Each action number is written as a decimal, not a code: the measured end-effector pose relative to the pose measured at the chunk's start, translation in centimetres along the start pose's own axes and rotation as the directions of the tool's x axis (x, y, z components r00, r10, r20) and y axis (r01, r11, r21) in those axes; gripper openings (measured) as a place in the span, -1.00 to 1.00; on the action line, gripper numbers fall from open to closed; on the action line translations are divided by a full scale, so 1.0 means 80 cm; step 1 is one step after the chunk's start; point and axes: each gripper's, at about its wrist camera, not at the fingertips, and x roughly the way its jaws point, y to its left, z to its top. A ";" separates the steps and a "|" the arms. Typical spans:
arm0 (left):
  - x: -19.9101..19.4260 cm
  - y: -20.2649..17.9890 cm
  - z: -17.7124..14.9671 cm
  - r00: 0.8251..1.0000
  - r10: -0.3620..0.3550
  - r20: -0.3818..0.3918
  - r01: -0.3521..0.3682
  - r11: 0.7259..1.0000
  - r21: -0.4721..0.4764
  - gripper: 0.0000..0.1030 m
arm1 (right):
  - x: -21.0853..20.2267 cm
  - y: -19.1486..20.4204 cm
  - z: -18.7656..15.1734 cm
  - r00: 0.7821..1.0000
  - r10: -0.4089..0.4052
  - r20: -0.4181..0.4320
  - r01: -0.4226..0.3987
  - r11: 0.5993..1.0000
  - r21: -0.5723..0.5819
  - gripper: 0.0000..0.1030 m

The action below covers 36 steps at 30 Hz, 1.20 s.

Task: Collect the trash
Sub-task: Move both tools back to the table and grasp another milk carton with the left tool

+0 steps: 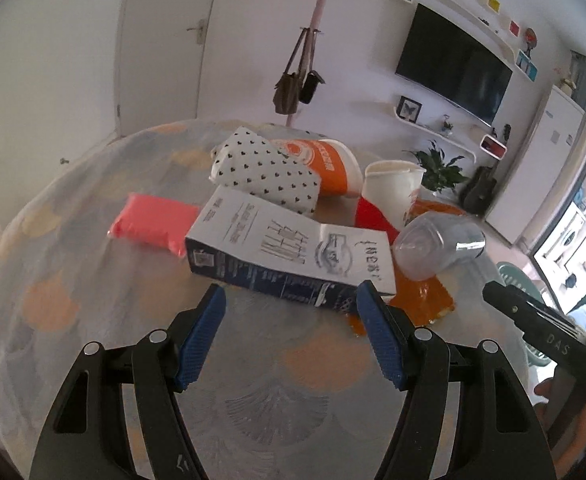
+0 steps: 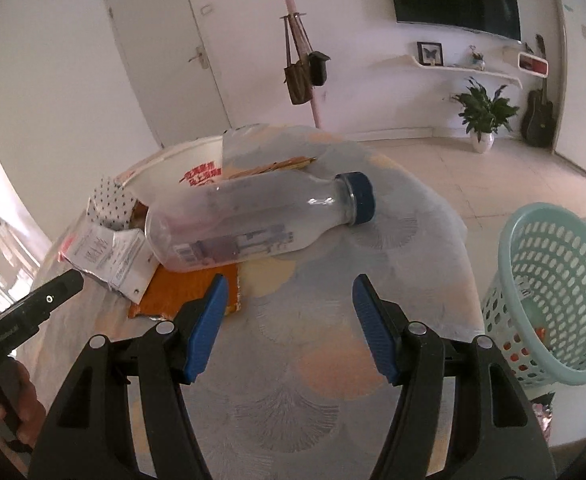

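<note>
Blue-padded left gripper (image 1: 291, 312) and right gripper (image 2: 289, 304) both half open, empty — approach step. Carton (image 1: 289, 252) and bottle (image 2: 253, 224) lying on table (image 2: 333, 360); next, close on each, carry to basket (image 2: 553, 292).

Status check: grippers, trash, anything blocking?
Left gripper open, empty, facing the carton. Right gripper open, empty, facing the bottle, which lies on its side. Basket beside the table. Nothing blocking.
</note>
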 end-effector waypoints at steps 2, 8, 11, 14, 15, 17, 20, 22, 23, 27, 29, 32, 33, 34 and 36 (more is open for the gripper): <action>0.003 0.000 -0.002 1.000 -0.009 -0.004 0.009 1.000 -0.005 0.28 | 0.002 0.000 0.001 1.000 -0.006 -0.004 0.006 1.000 -0.005 0.18; 0.006 -0.018 -0.015 1.000 -0.019 -0.005 0.020 0.999 0.051 0.44 | 0.007 -0.003 0.000 1.000 -0.012 -0.021 0.012 1.000 0.008 0.18; 0.013 -0.030 -0.012 1.000 0.005 -0.005 -0.005 0.997 0.072 0.44 | 0.010 -0.003 0.001 1.000 -0.014 -0.026 0.014 1.000 0.003 0.18; 0.022 -0.050 -0.005 0.999 0.051 0.006 -0.051 0.992 0.119 0.46 | 0.011 -0.002 0.001 0.999 -0.015 -0.031 0.014 1.000 -0.002 0.18; 0.027 -0.058 -0.004 0.997 0.072 0.004 -0.072 0.988 0.140 0.48 | 0.012 -0.002 0.000 0.999 -0.015 -0.035 0.015 1.000 -0.002 0.19; 0.035 -0.071 -0.001 0.993 0.119 -0.001 -0.117 0.978 0.175 0.48 | 0.013 -0.004 0.001 0.999 -0.015 -0.040 0.015 1.000 0.001 0.19; 0.045 -0.088 -0.002 0.976 0.218 0.001 -0.212 0.948 0.236 0.46 | 0.015 -0.004 0.000 0.999 -0.011 -0.046 0.011 1.000 0.007 0.19; 0.046 -0.088 -0.002 0.971 0.240 0.004 -0.234 0.943 0.238 0.45 | 0.015 -0.004 0.000 0.999 -0.006 -0.049 0.007 1.000 0.009 0.19; 0.044 -0.086 -0.003 0.970 0.244 0.004 -0.238 0.942 0.235 0.45 | 0.016 -0.004 0.000 0.999 -0.004 -0.050 0.004 1.000 0.009 0.19; 0.029 -0.072 -0.002 0.964 0.265 0.015 -0.262 0.944 0.202 0.36 | 0.018 -0.006 0.002 0.999 0.005 -0.052 -0.004 1.000 0.011 0.19; 0.010 -0.054 -0.002 0.971 0.237 0.026 -0.238 0.957 0.167 0.36 | 0.019 -0.006 0.002 0.999 0.007 -0.053 -0.006 1.000 0.009 0.19; -0.015 -0.020 0.007 0.982 0.176 0.070 -0.182 0.979 0.096 0.46 | 0.018 -0.006 0.000 0.999 0.010 -0.053 -0.010 1.000 0.006 0.19; -0.016 -0.009 0.014 0.984 0.162 0.072 -0.168 0.983 0.077 0.49 | 0.018 -0.006 0.000 0.999 0.008 -0.053 -0.008 1.000 0.005 0.19; -0.015 0.002 0.022 0.988 0.138 0.064 -0.141 0.988 0.058 0.50 | 0.018 -0.005 0.000 0.999 0.007 -0.053 -0.007 1.000 0.003 0.19; -0.004 0.026 0.040 0.997 0.062 0.039 -0.063 0.998 0.016 0.51 | 0.019 -0.004 -0.001 0.999 0.000 -0.054 0.000 1.000 -0.002 0.19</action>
